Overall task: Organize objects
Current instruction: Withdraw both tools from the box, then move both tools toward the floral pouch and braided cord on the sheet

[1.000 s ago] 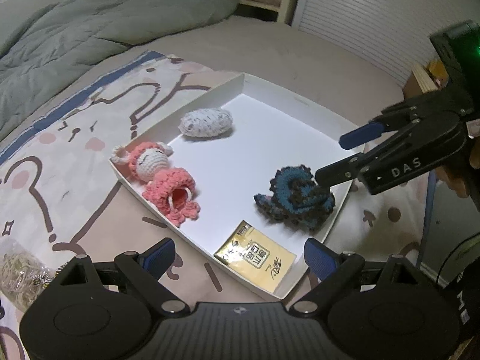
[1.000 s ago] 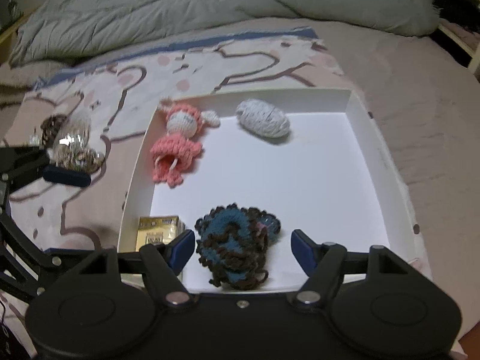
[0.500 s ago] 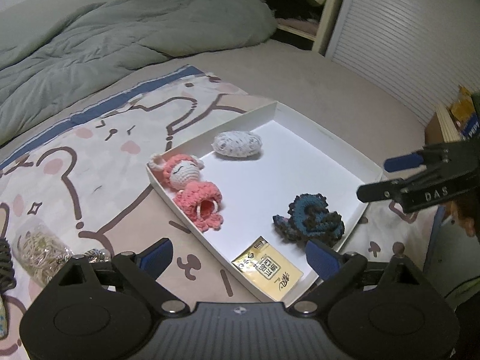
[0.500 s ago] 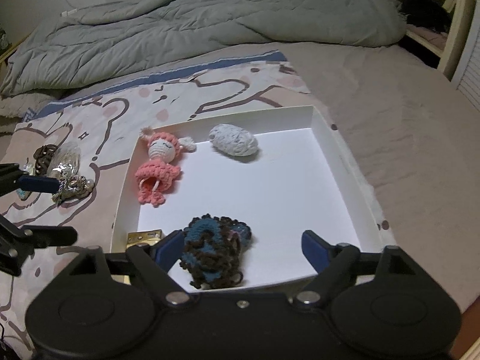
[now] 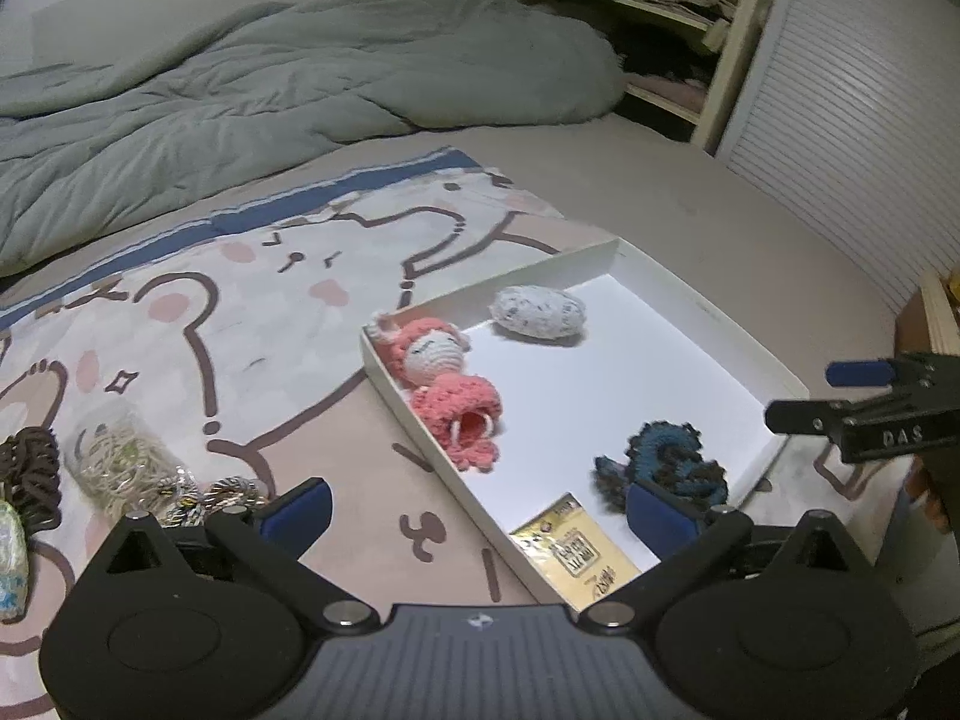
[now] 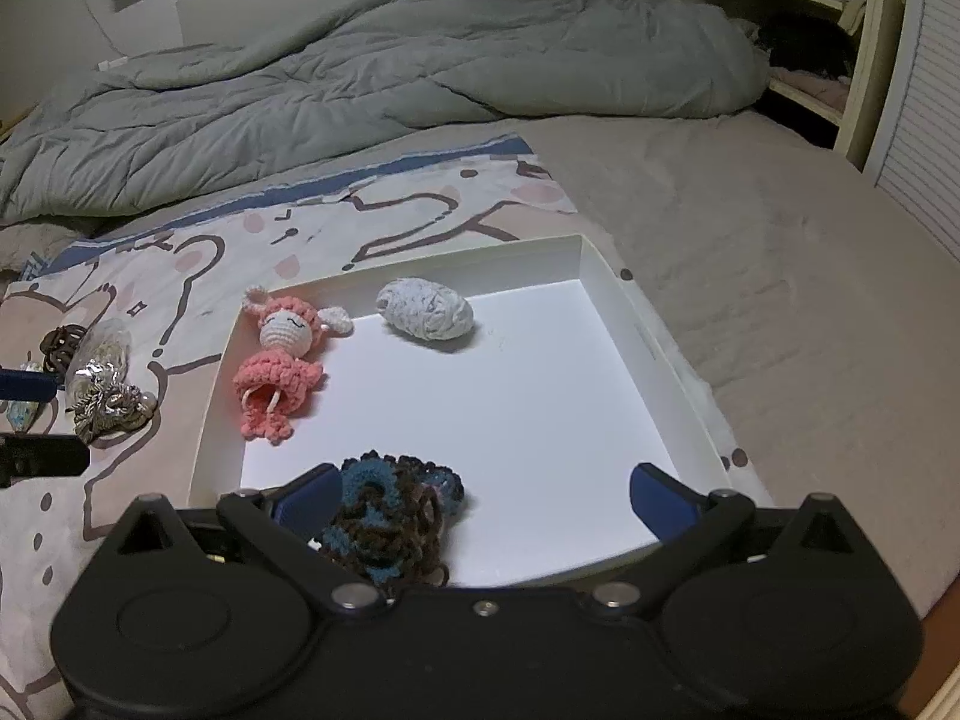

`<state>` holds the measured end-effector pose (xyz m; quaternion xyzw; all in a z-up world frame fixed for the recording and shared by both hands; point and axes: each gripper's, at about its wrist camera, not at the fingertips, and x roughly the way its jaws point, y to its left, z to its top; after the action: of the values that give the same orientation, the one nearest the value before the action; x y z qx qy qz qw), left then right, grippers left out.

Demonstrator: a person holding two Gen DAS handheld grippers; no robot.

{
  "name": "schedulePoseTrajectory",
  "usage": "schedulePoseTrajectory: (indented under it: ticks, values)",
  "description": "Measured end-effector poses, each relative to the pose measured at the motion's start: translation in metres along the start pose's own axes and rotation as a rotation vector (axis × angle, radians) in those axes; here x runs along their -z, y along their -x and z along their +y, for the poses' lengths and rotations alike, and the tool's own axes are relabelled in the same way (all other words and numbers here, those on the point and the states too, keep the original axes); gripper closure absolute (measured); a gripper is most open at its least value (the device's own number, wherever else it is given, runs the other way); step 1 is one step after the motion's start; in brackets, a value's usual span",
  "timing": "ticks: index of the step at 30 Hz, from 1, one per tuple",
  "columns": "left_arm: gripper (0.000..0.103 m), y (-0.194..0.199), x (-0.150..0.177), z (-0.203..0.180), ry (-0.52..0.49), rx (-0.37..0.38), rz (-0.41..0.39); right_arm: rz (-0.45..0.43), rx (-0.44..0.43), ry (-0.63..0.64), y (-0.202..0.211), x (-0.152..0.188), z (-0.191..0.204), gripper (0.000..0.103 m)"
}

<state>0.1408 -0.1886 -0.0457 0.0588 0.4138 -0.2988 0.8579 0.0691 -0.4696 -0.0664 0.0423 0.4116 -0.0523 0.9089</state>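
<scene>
A shallow white tray (image 5: 708, 312) (image 6: 456, 264) lies on the bed. In it are a pink crochet doll (image 5: 447, 390) (image 6: 279, 366), a white speckled crochet ball (image 5: 537, 312) (image 6: 426, 315), a blue-brown crochet piece (image 5: 666, 468) (image 6: 390, 516) and a gold packet (image 5: 576, 552). My left gripper (image 5: 477, 510) hovers over the tray's near corner, its jaws opening and gripping nothing. My right gripper (image 6: 486, 495) is above the tray's near edge, jaws opening. The crochet piece lies loose on the tray floor by its left finger. Each gripper shows in the other's view (image 5: 840, 397) (image 6: 30, 423).
Left of the tray, on the cartoon-print blanket (image 5: 240, 312), sit a clear bag of rubber bands (image 5: 120, 462), brown hair ties (image 5: 30, 474) and metallic trinkets (image 6: 111, 408). A rumpled grey-green duvet (image 6: 390, 72) fills the back. Shelves and a slatted door (image 5: 840, 120) stand right.
Both grippers have drawn back and up from the tray. The right jaws have spread away from the blue-brown crochet piece, which stays in the tray. The left jaws have widened slightly.
</scene>
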Motion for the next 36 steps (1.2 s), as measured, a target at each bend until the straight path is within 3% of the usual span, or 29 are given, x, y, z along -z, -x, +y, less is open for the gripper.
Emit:
schedulePoseTrajectory:
  ticks: [17, 36]
  values:
    - [0.0, 0.009, 0.004, 0.025, 0.109, -0.084, -0.063, -0.068, -0.014, 0.004, 0.002, -0.006, 0.016, 0.0]
    - [0.0, 0.061, 0.027, 0.116, 0.242, -0.221, -0.123, -0.114, -0.093, 0.051, -0.014, -0.029, 0.09, 0.0]
